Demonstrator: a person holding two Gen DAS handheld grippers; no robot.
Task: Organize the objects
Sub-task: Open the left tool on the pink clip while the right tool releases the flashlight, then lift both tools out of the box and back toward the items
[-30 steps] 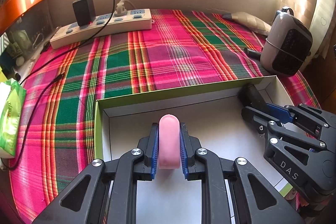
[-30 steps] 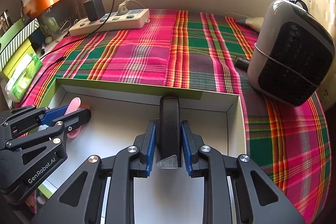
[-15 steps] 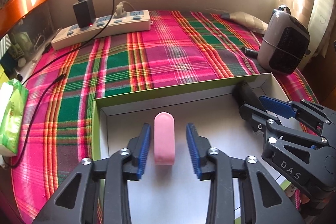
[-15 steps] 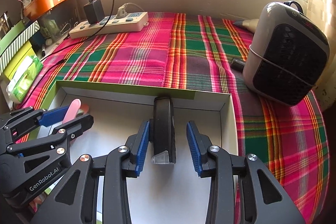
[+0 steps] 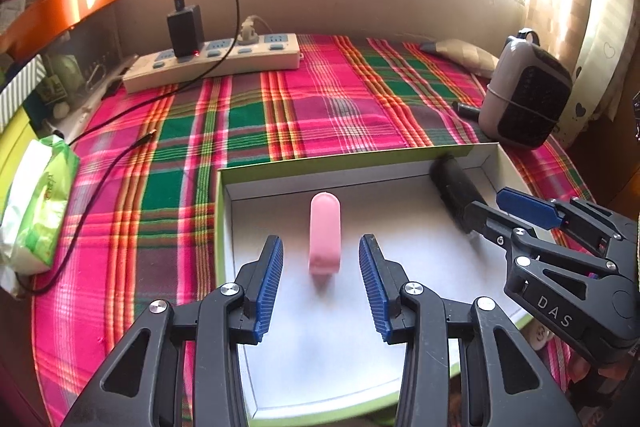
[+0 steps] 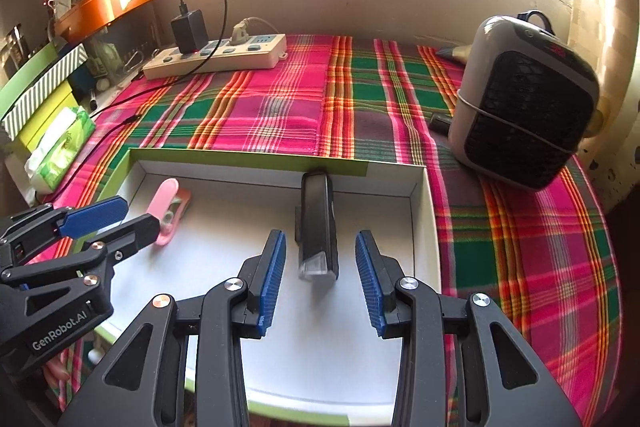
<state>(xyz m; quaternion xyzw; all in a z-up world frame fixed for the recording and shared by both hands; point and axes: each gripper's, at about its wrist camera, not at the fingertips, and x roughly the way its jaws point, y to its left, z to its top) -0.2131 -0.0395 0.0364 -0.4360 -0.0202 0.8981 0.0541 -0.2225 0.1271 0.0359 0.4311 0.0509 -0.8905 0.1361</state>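
A shallow white box with a green rim (image 5: pixel 280 163) lies on the plaid cloth; it also shows in the right wrist view (image 6: pixel 248 159). A pink clip (image 5: pixel 325 231) lies in its left half, between the spread fingers of my left gripper (image 5: pixel 321 259), which is open. A black oblong device with a clear tip (image 6: pixel 317 223) lies in the right half, between the spread fingers of my right gripper (image 6: pixel 320 257), also open. The pink clip (image 6: pixel 170 207) and the left gripper show at the left of the right wrist view. The black device (image 5: pixel 454 187) shows at the right of the left wrist view.
A white power strip (image 5: pixel 216 61) with a black charger (image 5: pixel 185 29) and trailing cable lies at the back. A grey heater (image 6: pixel 524 107) stands right of the box. A green tissue pack (image 5: pixel 38 203) lies at the left edge. An orange tray (image 6: pixel 108 3) sits on the left shelf.
Both grippers opened and let go: the pink clip and the black device now lie in the box. Both grippers have drawn back slightly and opened wider.
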